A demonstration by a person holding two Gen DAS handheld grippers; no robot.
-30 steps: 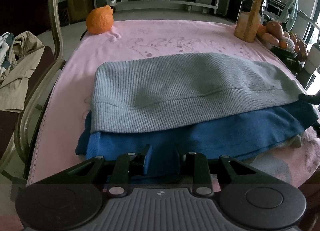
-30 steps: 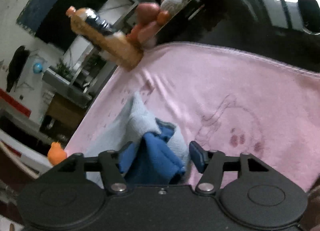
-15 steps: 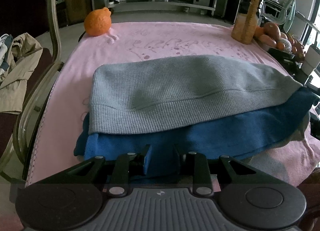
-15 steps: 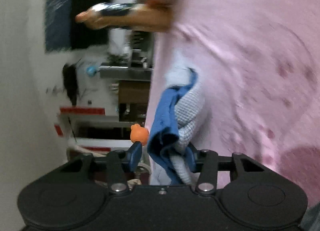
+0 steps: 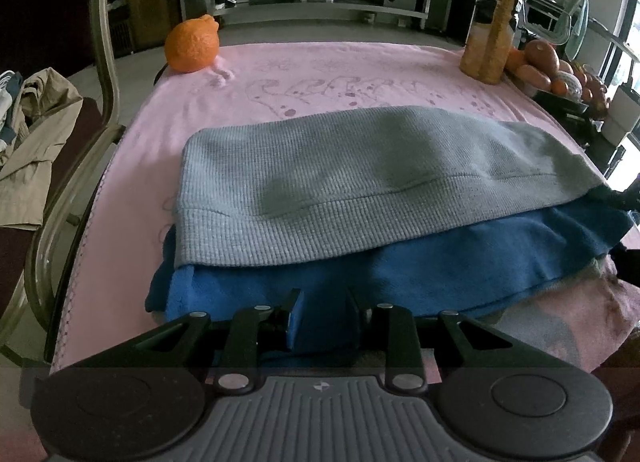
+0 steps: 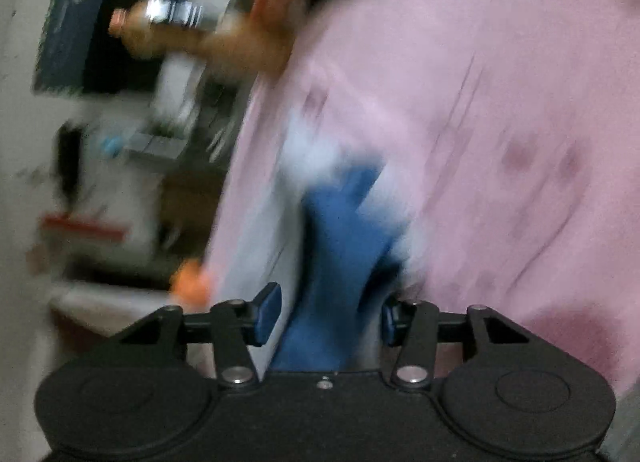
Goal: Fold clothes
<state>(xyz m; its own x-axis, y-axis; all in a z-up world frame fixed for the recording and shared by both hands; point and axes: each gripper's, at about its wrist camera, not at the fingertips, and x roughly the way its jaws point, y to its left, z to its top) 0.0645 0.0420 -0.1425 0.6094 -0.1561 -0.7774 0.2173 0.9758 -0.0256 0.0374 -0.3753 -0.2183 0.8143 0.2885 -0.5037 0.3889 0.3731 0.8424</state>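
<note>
A folded garment, grey knit outside and blue fleece inside, lies across the pink cloth. My left gripper is at its near edge, shut on a fold of the blue layer. The right wrist view is blurred and tilted. In it my right gripper holds the garment's right corner, blue and pale grey cloth bunched between the pads. In the left wrist view a dark part at that corner is likely the right gripper.
An orange fruit sits at the far left of the pink cloth and a juice bottle at the far right. A bowl of fruit is beyond the bottle. A chair frame and beige clothing stand on the left.
The right gripper's jaws narrowed from wide apart onto the garment's corner, and its view rolled. The garment's right end shifted a little. The left gripper kept still.
</note>
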